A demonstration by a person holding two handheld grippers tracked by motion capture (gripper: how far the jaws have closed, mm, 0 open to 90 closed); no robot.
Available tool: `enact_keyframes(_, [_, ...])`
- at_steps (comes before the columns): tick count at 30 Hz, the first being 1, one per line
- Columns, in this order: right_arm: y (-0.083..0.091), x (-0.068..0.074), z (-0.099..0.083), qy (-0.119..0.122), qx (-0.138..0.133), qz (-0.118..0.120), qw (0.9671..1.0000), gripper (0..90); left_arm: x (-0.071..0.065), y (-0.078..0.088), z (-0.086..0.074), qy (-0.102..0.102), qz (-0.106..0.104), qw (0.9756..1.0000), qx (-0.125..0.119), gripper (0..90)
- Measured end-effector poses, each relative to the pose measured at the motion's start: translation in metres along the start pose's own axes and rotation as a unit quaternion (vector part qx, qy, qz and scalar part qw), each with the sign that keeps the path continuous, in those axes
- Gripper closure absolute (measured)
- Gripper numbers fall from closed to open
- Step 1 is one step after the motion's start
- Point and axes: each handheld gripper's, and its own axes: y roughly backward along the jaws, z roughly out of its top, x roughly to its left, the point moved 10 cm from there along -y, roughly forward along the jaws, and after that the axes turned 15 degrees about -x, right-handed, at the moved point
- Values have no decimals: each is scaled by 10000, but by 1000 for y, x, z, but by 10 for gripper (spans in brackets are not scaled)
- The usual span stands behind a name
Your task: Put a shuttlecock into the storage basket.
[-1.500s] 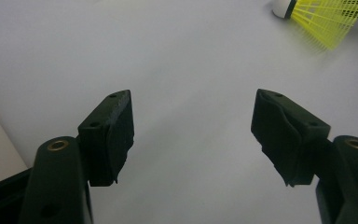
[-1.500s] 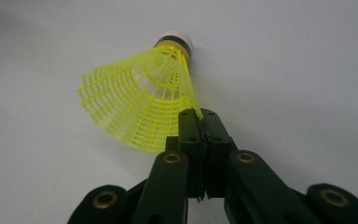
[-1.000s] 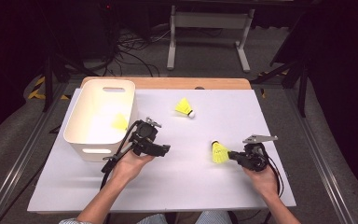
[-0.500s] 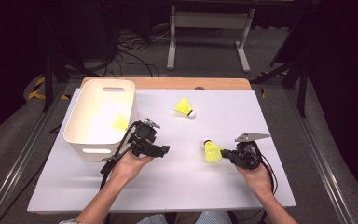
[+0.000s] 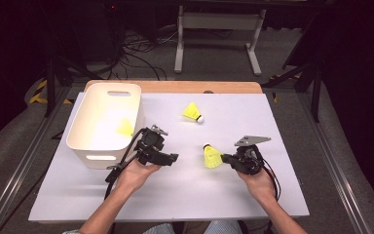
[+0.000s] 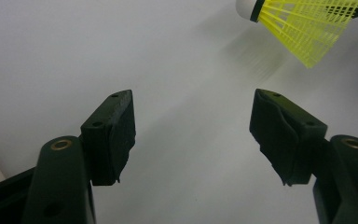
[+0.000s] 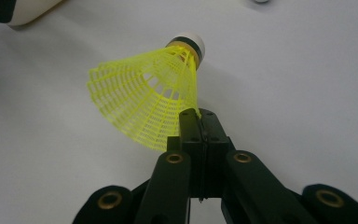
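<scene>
Since the right gripper (image 5: 224, 158) has its jaws pinched tight on just the rim of the yellow shuttlecock's (image 5: 212, 157) mesh skirt, holding it above the white table (image 5: 272, 195) between the two hands, the carry toward the white bin (image 5: 104, 124) is best done smoothly, without swinging. The left gripper (image 5: 171, 158), jaws wide apart and empty, sits beside the bin; I would clear it aside and release only once over the opening.

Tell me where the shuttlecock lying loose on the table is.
High view: the loose shuttlecock lies at the table's far middle, right of the white bin, beyond both tools.
</scene>
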Motion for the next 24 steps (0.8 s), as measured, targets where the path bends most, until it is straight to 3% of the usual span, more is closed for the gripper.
enact_keyframes(24, [-42, 42, 11, 172, 168, 336, 9991, 900, -14, -6, -8, 3, -321, 9995, 80, 313])
